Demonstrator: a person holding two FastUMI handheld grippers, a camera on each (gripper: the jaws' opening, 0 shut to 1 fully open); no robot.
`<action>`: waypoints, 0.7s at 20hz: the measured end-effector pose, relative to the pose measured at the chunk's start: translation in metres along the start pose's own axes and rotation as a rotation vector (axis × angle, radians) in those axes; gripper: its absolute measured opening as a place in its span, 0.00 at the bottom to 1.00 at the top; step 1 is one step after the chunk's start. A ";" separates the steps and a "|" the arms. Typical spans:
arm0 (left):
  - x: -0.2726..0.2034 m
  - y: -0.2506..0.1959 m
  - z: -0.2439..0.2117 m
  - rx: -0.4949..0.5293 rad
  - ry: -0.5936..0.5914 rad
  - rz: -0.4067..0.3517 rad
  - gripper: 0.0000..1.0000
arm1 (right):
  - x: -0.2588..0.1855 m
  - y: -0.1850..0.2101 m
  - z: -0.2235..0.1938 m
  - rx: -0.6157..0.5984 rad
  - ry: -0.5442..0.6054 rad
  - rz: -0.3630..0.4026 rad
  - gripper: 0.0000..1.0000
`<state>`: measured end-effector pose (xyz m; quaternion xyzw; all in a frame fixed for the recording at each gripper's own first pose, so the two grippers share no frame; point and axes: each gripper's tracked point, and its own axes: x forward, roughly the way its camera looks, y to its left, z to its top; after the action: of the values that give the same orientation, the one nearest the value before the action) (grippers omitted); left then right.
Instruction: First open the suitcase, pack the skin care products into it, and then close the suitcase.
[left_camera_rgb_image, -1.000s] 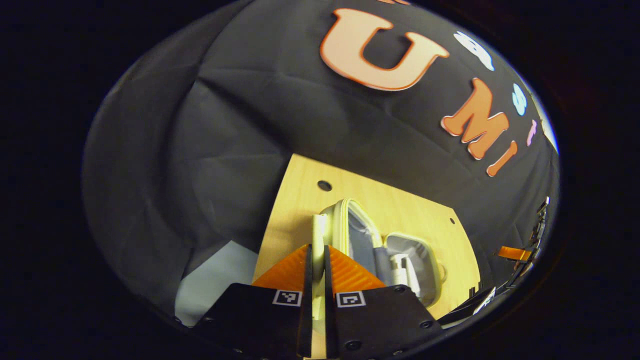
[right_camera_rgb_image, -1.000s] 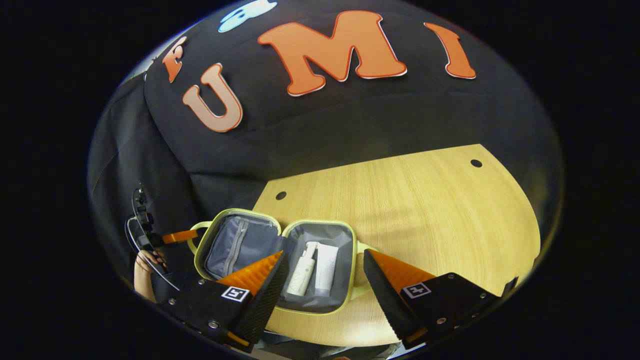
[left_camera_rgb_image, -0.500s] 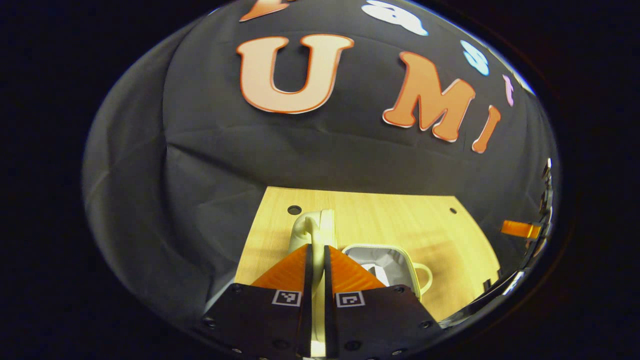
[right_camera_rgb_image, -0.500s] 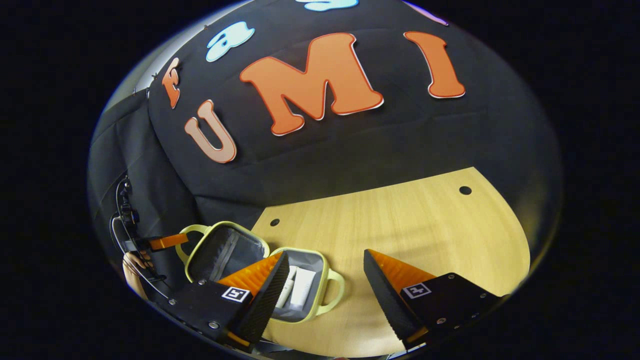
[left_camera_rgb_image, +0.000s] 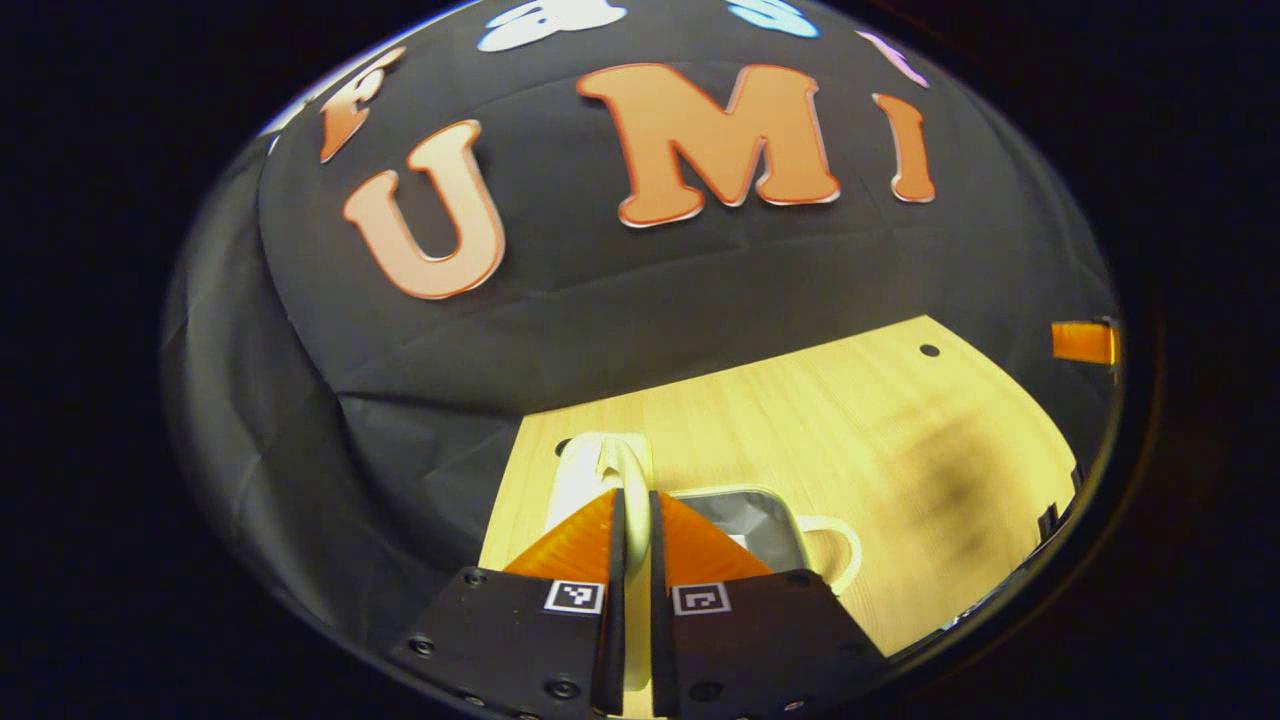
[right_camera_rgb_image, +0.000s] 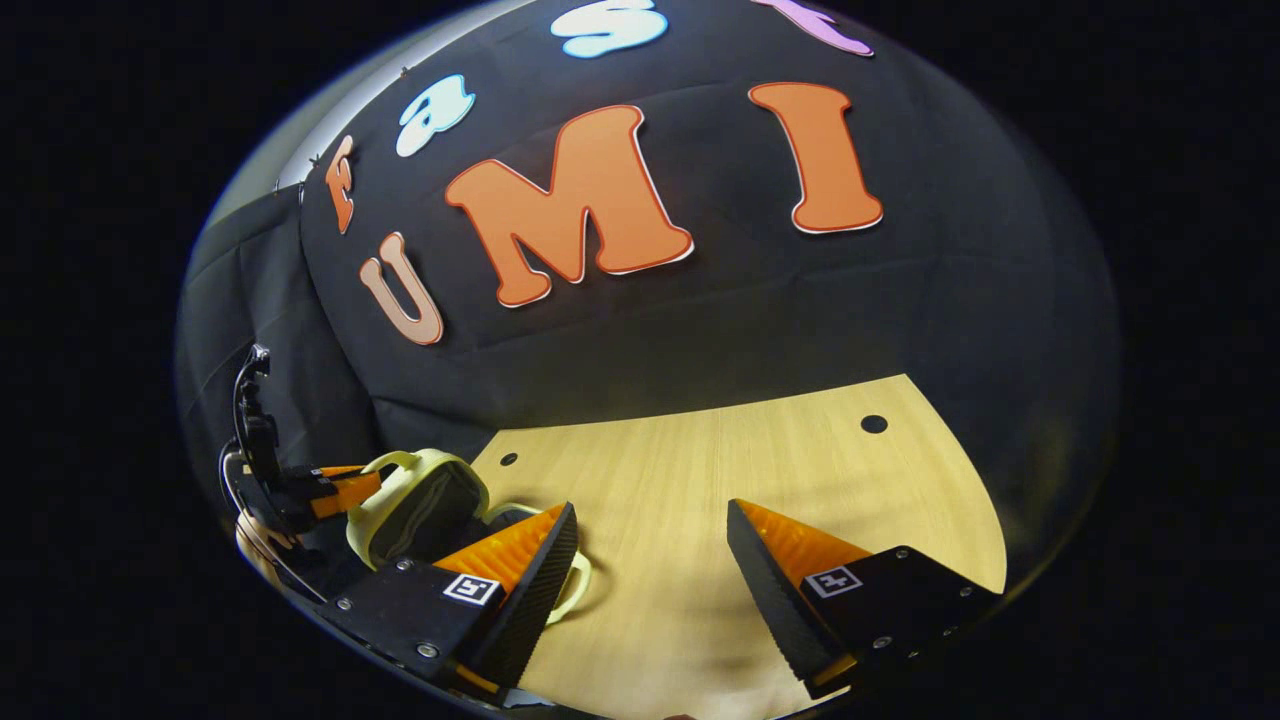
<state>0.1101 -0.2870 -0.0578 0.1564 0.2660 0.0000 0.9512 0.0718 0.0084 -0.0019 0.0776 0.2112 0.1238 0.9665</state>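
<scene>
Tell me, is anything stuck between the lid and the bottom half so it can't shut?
Nothing visible does. The left gripper is clamped on the raised lid, and the gap over the bottom half looks clear. Most of its inside is hidden.

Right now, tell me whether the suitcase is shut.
Not shut. The left gripper clamps the lid's handle, holding the lid raised at an angle, and grey lining shows in the suitcase.

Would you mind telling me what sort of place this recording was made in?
Most likely a staged recording booth, not a home: a black cloth wall hangs close behind a bare wooden table, and the table carries little besides a small suitcase gripped by the left gripper.
</scene>
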 end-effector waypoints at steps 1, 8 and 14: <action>0.007 -0.024 0.000 0.020 0.008 -0.008 0.11 | 0.000 -0.009 -0.001 -0.002 -0.001 -0.001 0.95; 0.111 -0.145 -0.047 0.133 0.117 -0.078 0.11 | 0.003 -0.062 -0.010 -0.021 -0.011 -0.018 0.95; 0.175 -0.173 -0.100 0.135 0.196 -0.081 0.12 | 0.004 -0.090 -0.037 -0.013 0.045 -0.062 0.95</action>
<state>0.1955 -0.4069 -0.2786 0.2083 0.3631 -0.0408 0.9072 0.0780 -0.0730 -0.0549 0.0621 0.2345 0.0970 0.9653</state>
